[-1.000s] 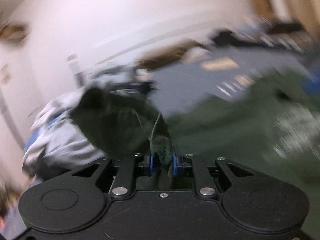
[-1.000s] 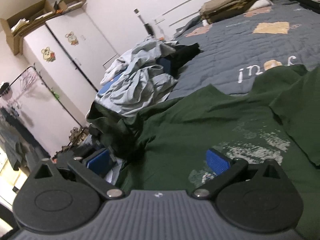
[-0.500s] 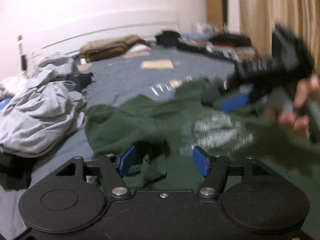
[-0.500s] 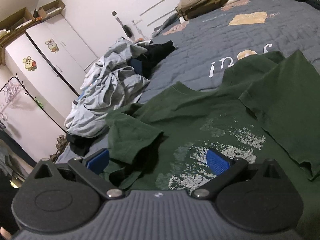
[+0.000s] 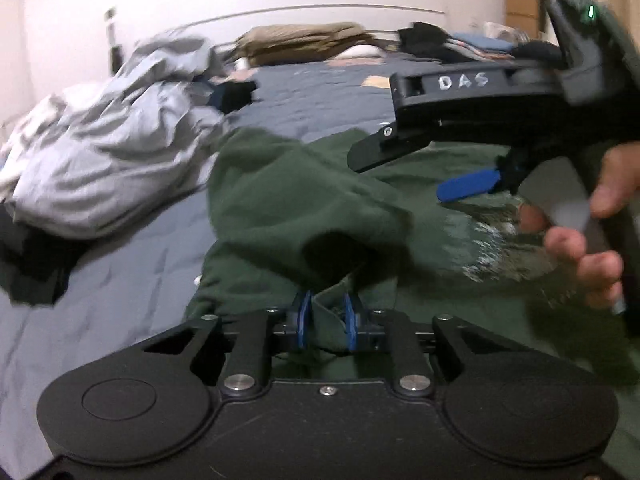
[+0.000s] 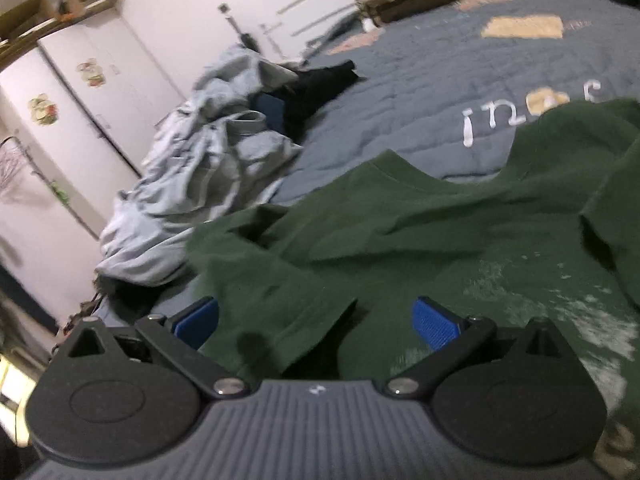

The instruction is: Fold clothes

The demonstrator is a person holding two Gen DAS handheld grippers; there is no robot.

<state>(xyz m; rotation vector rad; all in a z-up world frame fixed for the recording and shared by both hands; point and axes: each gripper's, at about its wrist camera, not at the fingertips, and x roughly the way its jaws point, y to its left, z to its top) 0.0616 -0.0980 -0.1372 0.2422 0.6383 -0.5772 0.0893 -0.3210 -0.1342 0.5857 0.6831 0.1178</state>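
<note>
My left view is smeared, and the right gripper (image 5: 472,168) partly covers the shirt (image 5: 288,200) on the bed (image 6: 420,80). Since half a second ago my left gripper (image 5: 326,320) has closed from wide onto a fold of shirt; the right's jaws stay wide over the sleeve.

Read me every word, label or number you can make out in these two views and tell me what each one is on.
"DAS": white letters on the body of the right tongs, left wrist view.
"in", then a partly hidden letter: white lettering on the grey bedspread, cut off by the green T-shirt.
T-shirt's whitish chest print: unreadable.
Cupboard door stickers: pictures, no legible text.
</note>
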